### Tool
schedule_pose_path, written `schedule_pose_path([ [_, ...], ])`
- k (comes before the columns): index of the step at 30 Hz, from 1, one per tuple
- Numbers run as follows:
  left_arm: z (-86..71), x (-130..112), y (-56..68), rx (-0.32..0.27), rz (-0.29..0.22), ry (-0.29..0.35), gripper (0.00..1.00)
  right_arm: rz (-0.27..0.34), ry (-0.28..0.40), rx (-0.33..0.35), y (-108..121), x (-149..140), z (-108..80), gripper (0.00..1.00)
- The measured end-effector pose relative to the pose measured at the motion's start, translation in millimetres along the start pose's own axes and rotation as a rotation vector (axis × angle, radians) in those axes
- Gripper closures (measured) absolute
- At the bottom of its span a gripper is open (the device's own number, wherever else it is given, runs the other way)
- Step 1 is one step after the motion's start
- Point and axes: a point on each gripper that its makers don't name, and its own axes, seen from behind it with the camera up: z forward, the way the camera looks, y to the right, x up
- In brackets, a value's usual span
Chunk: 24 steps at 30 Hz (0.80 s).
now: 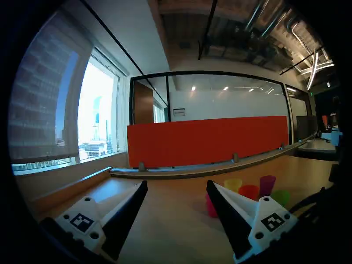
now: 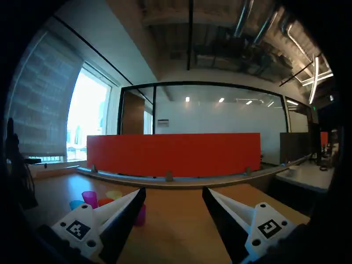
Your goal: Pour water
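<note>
**Daylit office, blown-out window, strong fisheye bend**

Daylight enters from the window (image 1: 97, 119) at the left of both views. It is overexposed almost to white, with a bluish cast over the blind beside it. The wooden desk (image 1: 176, 229) has a soft sheen and only faint shadows. Small ceiling spots (image 1: 225, 88) show as bright dots on the glass wall (image 1: 220, 103), and a strip lamp (image 1: 314, 70) glares at upper right under a dim ceiling. Straight lines bow towards the edges, where the picture darkens and softens. The cups (image 1: 251, 190) near centre are sharp.
</note>
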Motion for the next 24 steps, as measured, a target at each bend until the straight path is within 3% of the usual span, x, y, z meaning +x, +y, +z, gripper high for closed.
schedule_pose_path([
  [8, 5.3, -14, -3.9, -0.003, -0.013, 0.037, 0.0, 0.009, -0.005, -0.021, 2, 5, -2.3, 0.01],
  [17, 13.7, -51, -21.1, 0.028, -0.033, 0.006, 0.0, 0.031, -0.028, -0.029, 0, -4, -1.9, 0.01],
  [24, 18.8, -63, -23.8, 0.026, -0.026, -0.013, 0.0, 0.013, -0.037, -0.024, -3, -6, 2.5, 0.01],
])
